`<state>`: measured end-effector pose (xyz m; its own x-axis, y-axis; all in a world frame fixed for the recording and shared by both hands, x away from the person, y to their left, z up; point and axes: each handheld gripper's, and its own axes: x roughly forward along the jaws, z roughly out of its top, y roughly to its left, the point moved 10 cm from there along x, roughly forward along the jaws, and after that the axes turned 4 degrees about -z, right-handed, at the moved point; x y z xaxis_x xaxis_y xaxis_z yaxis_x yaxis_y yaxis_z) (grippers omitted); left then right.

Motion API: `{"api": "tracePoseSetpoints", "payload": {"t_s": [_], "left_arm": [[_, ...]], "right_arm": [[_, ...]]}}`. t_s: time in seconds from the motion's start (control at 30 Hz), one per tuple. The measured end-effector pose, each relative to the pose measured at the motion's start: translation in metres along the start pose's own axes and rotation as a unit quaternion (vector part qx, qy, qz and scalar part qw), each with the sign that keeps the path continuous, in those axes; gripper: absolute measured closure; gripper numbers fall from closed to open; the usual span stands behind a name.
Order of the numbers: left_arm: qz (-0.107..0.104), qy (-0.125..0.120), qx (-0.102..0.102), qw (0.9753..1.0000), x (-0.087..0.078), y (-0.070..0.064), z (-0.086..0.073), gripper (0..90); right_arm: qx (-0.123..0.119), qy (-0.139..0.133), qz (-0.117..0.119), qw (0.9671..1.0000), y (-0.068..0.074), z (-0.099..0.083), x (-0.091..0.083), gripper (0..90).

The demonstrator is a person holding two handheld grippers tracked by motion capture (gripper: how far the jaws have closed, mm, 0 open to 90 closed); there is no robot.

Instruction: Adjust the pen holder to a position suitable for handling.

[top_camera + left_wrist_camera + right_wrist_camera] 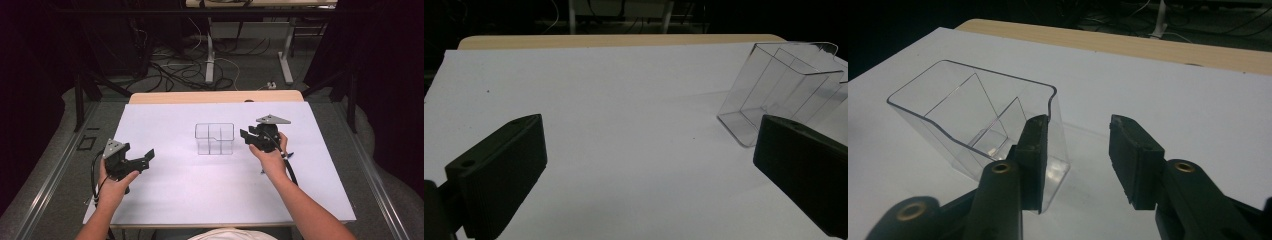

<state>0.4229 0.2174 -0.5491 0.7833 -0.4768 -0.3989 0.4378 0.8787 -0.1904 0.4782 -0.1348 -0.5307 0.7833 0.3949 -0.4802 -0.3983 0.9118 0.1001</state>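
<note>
A clear plastic container (pixel 215 139) with inner dividers stands upright in the middle of the white sheet (pixel 200 195). My right gripper (pixel 245 136) is open just to the right of it, with nothing between its jaws. In the right gripper view the right gripper (pixel 1079 122) has its left jaw overlapping the near corner of the container (pixel 973 110); I cannot tell if they touch. My left gripper (pixel 146 160) is held open over the sheet's left part, well apart from the container. In the left gripper view the left gripper (pixel 649 122) frames bare sheet, with the container (pixel 784 85) at the right.
The white sheet covers a wooden table whose far edge (pixel 215 96) shows behind it. Beyond lie a floor with cables (pixel 185 70) and metal table legs (pixel 210 60). Dark curtains close both sides.
</note>
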Motion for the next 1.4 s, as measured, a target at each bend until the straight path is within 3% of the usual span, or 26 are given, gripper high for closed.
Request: {"api": "tracePoseSetpoints", "payload": {"t_s": [0.3,0.47,0.77,0.9,1.17,1.3,1.4], "left_arm": [[-0.001,0.0,0.001,1.0,-0.001,-0.001,0.0,0.9],[-0.001,0.001,0.002,1.0,-0.001,-0.001,0.0,0.9],[0.0,-0.001,0.003,1.0,-0.001,-0.002,0.0,1.0],[0.0,0.0,0.004,1.0,-0.001,-0.002,0.0,1.0],[-0.001,0.0,0.005,1.0,-0.002,-0.003,0.001,1.0],[-0.001,0.002,0.007,1.0,-0.002,-0.003,0.0,1.5],[-0.003,0.003,0.008,1.0,-0.001,-0.004,0.0,1.5]], "right_arm": [[-0.012,-0.001,0.017,0.9998,-0.009,0.003,-0.013,48.5],[-0.031,-0.028,0.033,0.9986,-0.017,0.009,-0.023,39.2],[-0.036,-0.032,0.037,0.9982,-0.04,0.012,-0.038,33.3],[-0.055,-0.026,0.03,0.9977,-0.049,0.009,-0.041,32.2],[-0.066,-0.019,0.027,0.9973,-0.056,0.004,-0.038,28.7],[-0.093,-0.021,0.026,0.9951,-0.062,0.005,-0.044,25.0],[-0.096,-0.021,0.031,0.9947,-0.063,0.005,-0.047,24.0]]}}
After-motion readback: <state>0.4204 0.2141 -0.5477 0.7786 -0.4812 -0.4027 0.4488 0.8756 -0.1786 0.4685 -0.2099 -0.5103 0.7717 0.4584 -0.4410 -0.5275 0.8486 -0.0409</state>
